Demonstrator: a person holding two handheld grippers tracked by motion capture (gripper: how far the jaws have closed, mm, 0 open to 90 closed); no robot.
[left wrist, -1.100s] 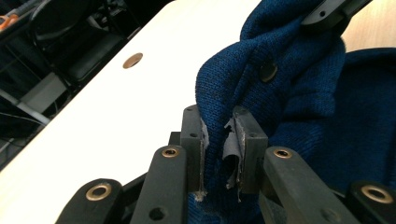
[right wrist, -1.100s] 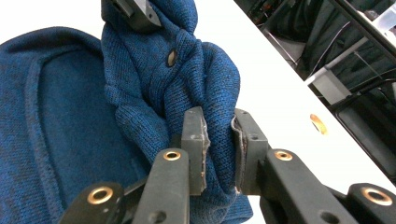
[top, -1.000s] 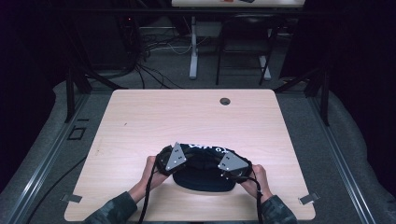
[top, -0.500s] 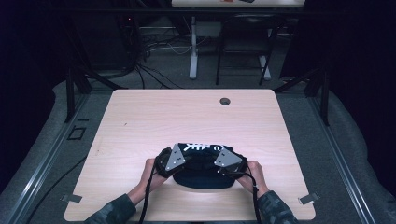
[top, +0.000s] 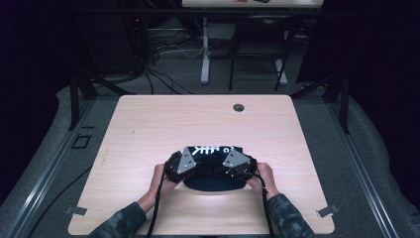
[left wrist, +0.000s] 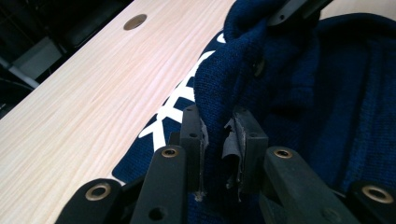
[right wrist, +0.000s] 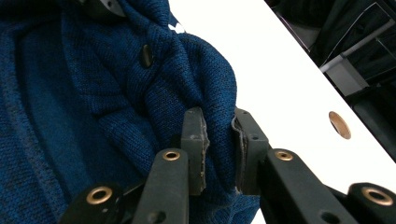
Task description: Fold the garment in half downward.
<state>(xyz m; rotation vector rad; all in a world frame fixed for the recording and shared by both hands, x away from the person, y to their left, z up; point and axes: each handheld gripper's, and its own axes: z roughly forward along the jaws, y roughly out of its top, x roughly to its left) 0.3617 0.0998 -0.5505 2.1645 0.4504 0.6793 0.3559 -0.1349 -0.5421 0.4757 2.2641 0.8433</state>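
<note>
— Right, where is the sweater (top: 213, 171) sitting from where you are?

— Low on the worktop (top: 148, 129), near my edge and about midway across. It's a dark blue knit, bunched, with white lettering on the flat part that faces the far side.

— And your two grippers?

— I have the left gripper (left wrist: 219, 140) on the left end of the bundle and the right gripper (right wrist: 219, 144) on the right end, one hand behind each. From above the grey three-cornered plates sit over the cloth, close together.

— Are the fingers (left wrist: 192, 135) clamped or loose?

— Clamped, both pairs. In the left gripper view a raised fold of the knit runs up between my fingers, pinched at the pads, and the rest of the garment spreads off to the right of them. In the right gripper view I see the same thing mirrored: a rounded ridge of knit squeezed between the fingers (right wrist: 194, 140), with the bulk of the cloth lying to their left.

— Anything near the grip?

— A dark button (right wrist: 146, 55) on the knit above my right fingers, just beyond the pinched fold. A round hole (top: 238, 107) in the worktop lies well apart, towards the far edge
</note>
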